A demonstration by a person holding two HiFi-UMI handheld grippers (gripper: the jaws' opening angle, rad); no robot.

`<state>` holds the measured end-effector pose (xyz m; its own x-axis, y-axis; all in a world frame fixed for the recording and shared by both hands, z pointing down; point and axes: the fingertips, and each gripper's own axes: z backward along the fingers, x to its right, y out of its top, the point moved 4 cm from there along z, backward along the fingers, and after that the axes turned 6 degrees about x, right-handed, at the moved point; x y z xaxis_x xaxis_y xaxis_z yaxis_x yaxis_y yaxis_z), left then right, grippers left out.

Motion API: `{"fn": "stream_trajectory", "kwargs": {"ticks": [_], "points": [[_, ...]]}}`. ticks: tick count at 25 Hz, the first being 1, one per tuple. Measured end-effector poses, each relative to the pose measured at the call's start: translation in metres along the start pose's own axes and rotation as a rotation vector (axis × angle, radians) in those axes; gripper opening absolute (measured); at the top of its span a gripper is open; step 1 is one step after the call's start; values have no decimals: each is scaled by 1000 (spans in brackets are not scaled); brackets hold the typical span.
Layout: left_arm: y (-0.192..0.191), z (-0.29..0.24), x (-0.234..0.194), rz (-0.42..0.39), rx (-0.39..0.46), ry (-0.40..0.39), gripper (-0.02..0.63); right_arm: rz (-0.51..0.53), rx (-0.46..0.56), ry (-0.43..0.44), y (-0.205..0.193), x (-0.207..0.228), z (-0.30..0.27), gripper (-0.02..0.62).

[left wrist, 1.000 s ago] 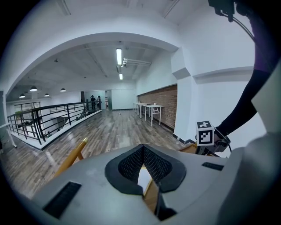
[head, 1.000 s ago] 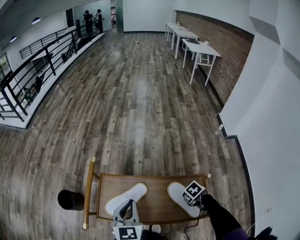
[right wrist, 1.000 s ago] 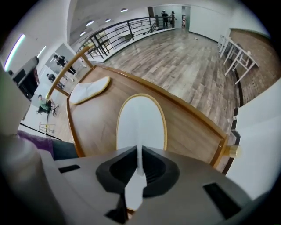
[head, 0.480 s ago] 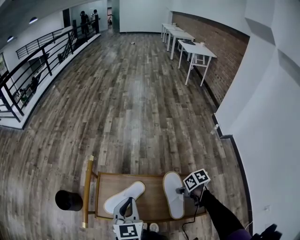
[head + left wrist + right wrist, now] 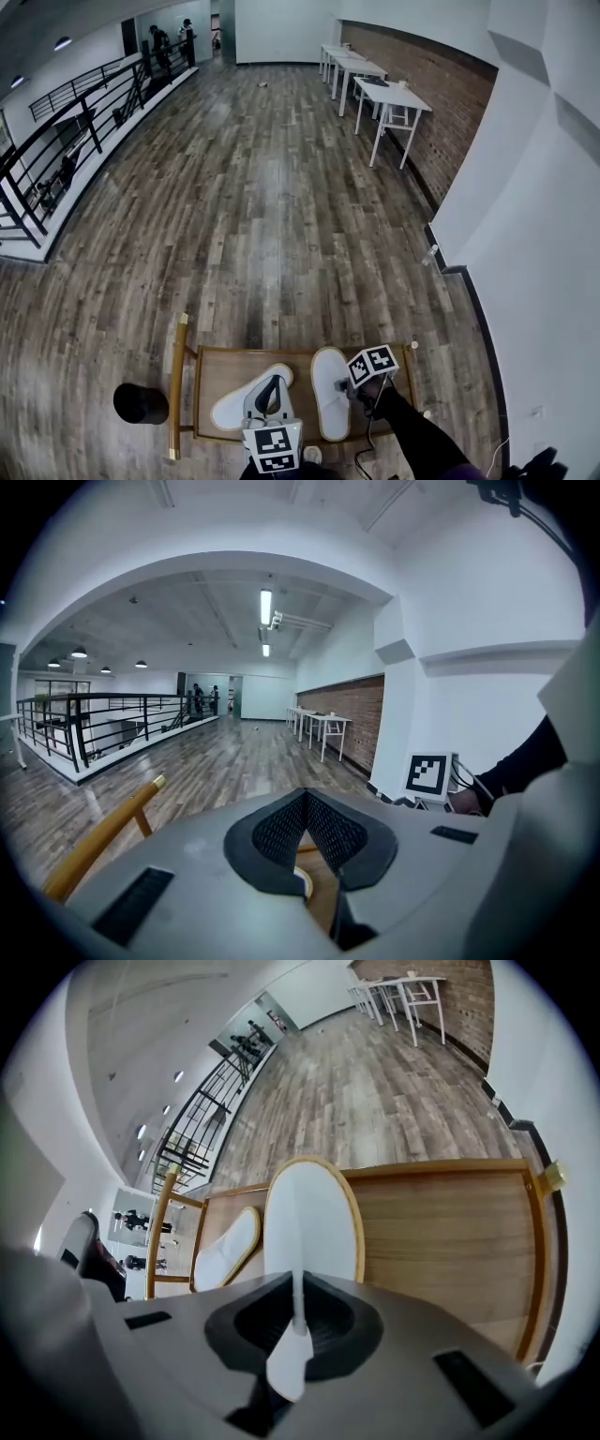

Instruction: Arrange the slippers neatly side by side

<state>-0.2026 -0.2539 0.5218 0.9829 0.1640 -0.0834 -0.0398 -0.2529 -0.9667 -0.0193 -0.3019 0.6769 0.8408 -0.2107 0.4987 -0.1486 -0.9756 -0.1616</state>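
Two white slippers with tan rims lie on a low wooden table [image 5: 220,370]. The left slipper [image 5: 236,405] lies slanted, its toe pointing up and to the right. The right slipper [image 5: 328,392] lies nearly straight, close beside it. My right gripper [image 5: 351,388] is shut on the heel end of the right slipper [image 5: 314,1213]; a thin white edge sits pinched between its pads [image 5: 298,1321]. The left slipper [image 5: 225,1249] shows further left in that view. My left gripper [image 5: 270,386] hovers by the left slipper, its tips [image 5: 306,797] closed together with nothing seen gripped.
A wooden rail [image 5: 178,380] runs along the table's left side, with a black round object [image 5: 141,403] on the floor beyond it. A white wall [image 5: 525,244] stands to the right. White desks [image 5: 389,94] and a black railing [image 5: 56,141] are far off.
My right gripper moved left and rolled, swinging the right slipper from a slant to nearly straight and closer to the left slipper. My left gripper moved forward towards the left slipper.
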Motion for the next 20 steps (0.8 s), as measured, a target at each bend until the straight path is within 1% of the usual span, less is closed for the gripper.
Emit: {"fn": "stream_trajectory", "kwargs": {"ticks": [3, 9, 15, 20], "points": [[1, -10, -2, 8, -2, 6, 0, -16, -18, -12, -1, 4, -6, 15], [10, -28, 1, 13, 10, -3, 0, 19, -36, -61, 0, 7, -15, 15], [10, -31, 5, 16, 2, -10, 0, -22, -24, -77, 1, 12, -22, 15], [8, -30, 5, 18, -2, -13, 0, -16, -42, -84, -4, 16, -27, 15]]}}
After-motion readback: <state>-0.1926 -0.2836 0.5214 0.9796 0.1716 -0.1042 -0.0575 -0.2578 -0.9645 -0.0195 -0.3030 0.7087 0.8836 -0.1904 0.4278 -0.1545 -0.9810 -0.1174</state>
